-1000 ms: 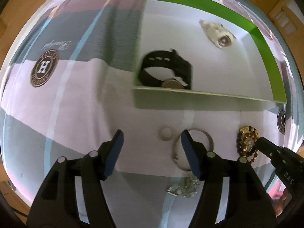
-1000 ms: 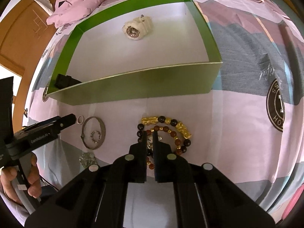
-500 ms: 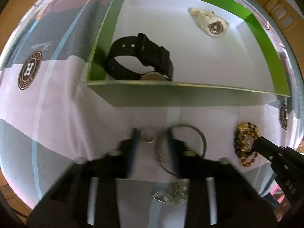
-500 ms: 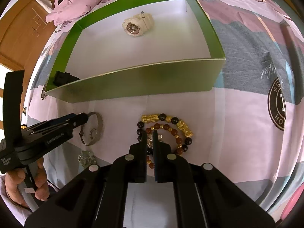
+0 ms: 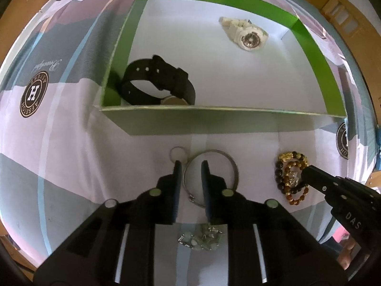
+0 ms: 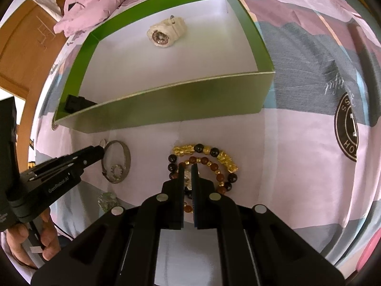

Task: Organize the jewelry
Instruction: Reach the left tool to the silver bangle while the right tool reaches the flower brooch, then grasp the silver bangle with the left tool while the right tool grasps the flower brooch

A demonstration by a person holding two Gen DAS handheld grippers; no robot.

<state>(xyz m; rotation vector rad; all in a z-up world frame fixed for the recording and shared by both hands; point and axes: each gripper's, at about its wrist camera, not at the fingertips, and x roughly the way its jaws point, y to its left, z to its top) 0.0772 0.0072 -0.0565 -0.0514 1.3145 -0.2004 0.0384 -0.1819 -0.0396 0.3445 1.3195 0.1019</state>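
Bedspread, pink-grey patchwork, carries green box [image 5: 309, 43]. Inside already: black watch [image 5: 159, 83], white watch [image 5: 245, 35]. Outside, unsorted (judging roughly third done): small ring [image 5: 177, 153], silver bangle [image 5: 212, 176], bead bracelets [image 6: 204, 164], crystal cluster [image 5: 202, 238]. Left tongs [image 5: 191, 166] narrow, straddling bangle rim. Right tongs [image 6: 188, 169] nearly closed on bead bracelets.

My left gripper [image 5: 191, 164] now has its jaws drawn in to a narrow gap, where a second ago they stood wide apart, and they straddle the left rim of the silver bangle [image 5: 212, 177] with the small ring [image 5: 177, 153] just ahead of the left finger [image 5: 177, 178]. I have come forward and lower toward the green box [image 5: 214, 124], so the black watch [image 5: 158, 84] and the cream watch [image 5: 245, 35] inside it show more fully.
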